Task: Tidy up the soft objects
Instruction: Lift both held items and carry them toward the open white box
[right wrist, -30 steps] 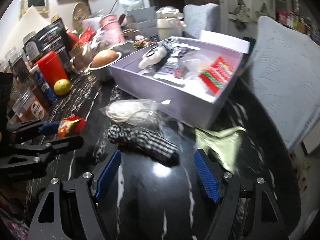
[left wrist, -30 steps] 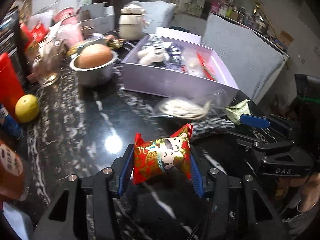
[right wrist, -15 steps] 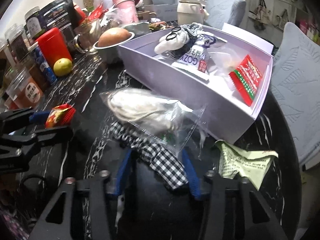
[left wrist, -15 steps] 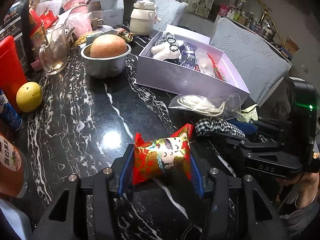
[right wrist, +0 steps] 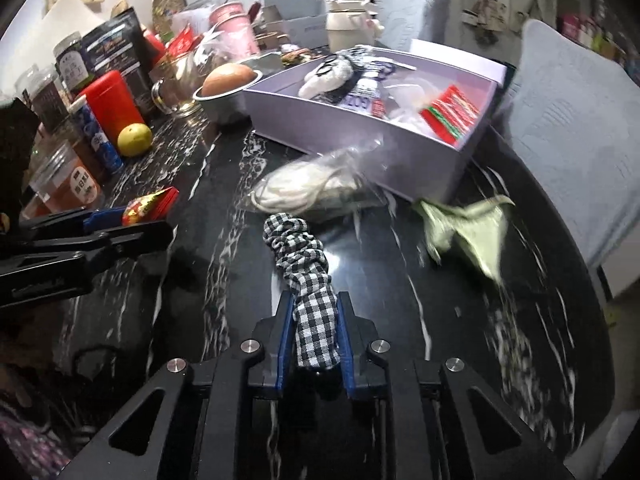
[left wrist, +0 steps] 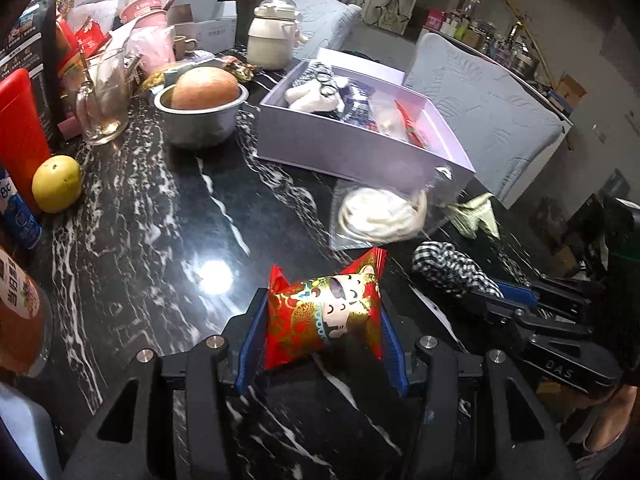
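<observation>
The right gripper (right wrist: 312, 332) has its jaws clenched on the checkered cloth (right wrist: 308, 280); the left gripper (left wrist: 322, 332) has its jaws grasping a red snack packet (left wrist: 324, 312) above the tabletop (left wrist: 152, 232).

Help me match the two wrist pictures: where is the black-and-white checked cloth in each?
Left wrist: checked cloth right of centre, running into the right claw.
Right wrist: bottom centre, clamped in that claw.
Shared landmark: the lilac box beyond it.
</observation>
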`<state>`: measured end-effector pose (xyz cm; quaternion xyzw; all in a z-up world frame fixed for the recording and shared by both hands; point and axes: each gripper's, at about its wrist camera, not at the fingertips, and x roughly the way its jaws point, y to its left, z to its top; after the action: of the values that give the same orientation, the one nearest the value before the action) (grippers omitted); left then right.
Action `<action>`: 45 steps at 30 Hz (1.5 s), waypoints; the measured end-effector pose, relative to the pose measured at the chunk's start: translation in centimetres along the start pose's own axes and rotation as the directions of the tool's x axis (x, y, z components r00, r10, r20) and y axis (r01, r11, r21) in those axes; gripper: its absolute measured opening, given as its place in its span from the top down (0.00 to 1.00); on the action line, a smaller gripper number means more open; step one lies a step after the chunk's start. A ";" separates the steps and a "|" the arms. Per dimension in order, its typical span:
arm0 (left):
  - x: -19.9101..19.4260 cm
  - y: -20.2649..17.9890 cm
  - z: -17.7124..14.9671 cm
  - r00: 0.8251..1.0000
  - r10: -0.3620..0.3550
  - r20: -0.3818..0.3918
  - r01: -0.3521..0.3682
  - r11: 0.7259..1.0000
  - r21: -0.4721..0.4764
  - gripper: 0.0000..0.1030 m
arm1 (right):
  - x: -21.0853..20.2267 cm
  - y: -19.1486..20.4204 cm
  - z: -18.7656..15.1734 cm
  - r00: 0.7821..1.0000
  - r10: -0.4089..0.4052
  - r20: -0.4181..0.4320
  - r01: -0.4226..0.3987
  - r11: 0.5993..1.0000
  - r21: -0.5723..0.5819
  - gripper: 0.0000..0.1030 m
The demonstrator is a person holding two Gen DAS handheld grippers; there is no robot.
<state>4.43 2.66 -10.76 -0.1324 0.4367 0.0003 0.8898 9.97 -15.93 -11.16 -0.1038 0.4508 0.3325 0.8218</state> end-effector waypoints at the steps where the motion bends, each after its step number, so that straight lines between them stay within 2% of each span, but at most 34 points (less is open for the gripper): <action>1: -0.1 -0.3 -0.2 1.000 -0.006 -0.002 0.006 1.000 0.006 0.51 | -0.4 0.0 -0.4 1.000 -0.003 0.004 0.003 1.000 0.012 0.81; 10: -0.6 -3.0 -1.9 0.998 -0.060 -0.036 0.062 0.996 0.060 0.51 | -2.9 -0.9 -4.1 0.999 -0.048 -0.012 0.049 0.992 0.112 0.79; 15: -0.7 -4.0 -2.2 0.997 -0.070 -0.045 0.073 0.994 0.084 0.51 | -2.9 -0.8 -5.1 0.998 -0.057 -0.014 0.058 0.991 0.119 0.79; 17: -0.8 -4.0 -2.3 0.997 -0.068 -0.044 0.071 0.994 0.080 0.51 | -2.7 -0.8 -5.0 0.998 -0.067 -0.011 0.068 0.992 0.110 0.70; 19: -0.8 -4.0 -2.4 0.997 -0.059 -0.042 0.062 0.995 0.076 0.51 | -2.5 -0.8 -4.8 0.997 -0.076 -0.008 0.076 0.991 0.108 0.66; 22: -0.9 -3.7 -2.3 0.998 -0.051 -0.038 0.053 0.996 0.067 0.51 | -2.0 -0.4 -4.4 0.995 -0.097 -0.006 0.097 0.992 0.082 0.66; 24: -0.9 -3.6 -2.3 0.998 -0.046 -0.037 0.048 0.997 0.061 0.51 | -1.8 -0.2 -4.4 0.994 -0.110 0.000 0.110 0.992 0.060 0.67; 25: -0.8 -3.5 -2.3 0.998 -0.043 -0.038 0.046 0.997 0.059 0.51 | -1.8 0.1 -4.4 0.993 -0.121 0.004 0.120 0.992 0.045 0.77; 26: -0.8 -3.5 -2.3 0.998 -0.041 -0.040 0.044 0.997 0.056 0.51 | -1.7 0.3 -4.4 0.992 -0.127 0.005 0.127 0.992 0.027 0.81; 33: -1.4 -3.9 -2.4 0.999 -0.041 -0.026 0.043 0.997 0.070 0.51 | -2.6 0.3 -5.0 0.996 -0.081 0.026 0.079 0.995 0.064 0.82; 45: -4.7 -6.0 -1.7 0.994 -0.089 0.061 0.080 0.988 0.129 0.51 | -8.0 1.3 -5.6 0.988 -0.010 0.155 -0.010 0.992 0.127 0.82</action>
<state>0.89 -3.02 -6.72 -0.0941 0.3999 -0.0606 0.9097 2.42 -21.23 -7.77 -0.0250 0.4059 0.3103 0.8593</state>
